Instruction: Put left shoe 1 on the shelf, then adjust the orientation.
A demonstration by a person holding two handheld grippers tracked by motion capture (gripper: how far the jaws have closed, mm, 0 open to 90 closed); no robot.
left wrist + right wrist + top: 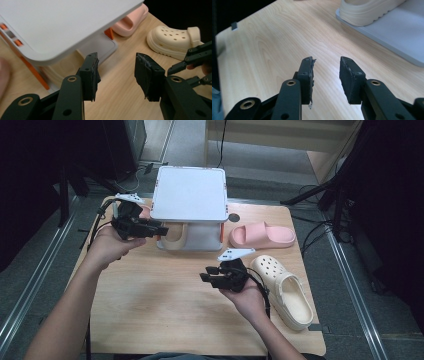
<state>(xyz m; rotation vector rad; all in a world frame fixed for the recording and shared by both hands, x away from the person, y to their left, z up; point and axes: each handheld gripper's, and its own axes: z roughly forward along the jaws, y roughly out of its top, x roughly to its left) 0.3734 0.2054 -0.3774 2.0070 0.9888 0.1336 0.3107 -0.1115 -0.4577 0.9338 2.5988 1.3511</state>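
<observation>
A white two-level shoe rack (189,195) stands at the back of the wooden table. A cream shoe (172,238) sits on its lower shelf; the right gripper view has that shoe (367,12) on the grey shelf (402,32). A pink slide (262,236) lies right of the rack, with a cream clog (285,290) nearer me. My left gripper (161,229) hovers at the rack's left front corner, open and empty (116,75). Mid-table, my right gripper (206,276) points left, also open with nothing between its jaws (326,75).
Something pink (145,213) shows behind the left gripper, beside the rack. A small dark round mark (233,217) is on the table right of the rack. Bare wood (165,310) stretches across the table's near half. Cables and stands ring the table on the floor.
</observation>
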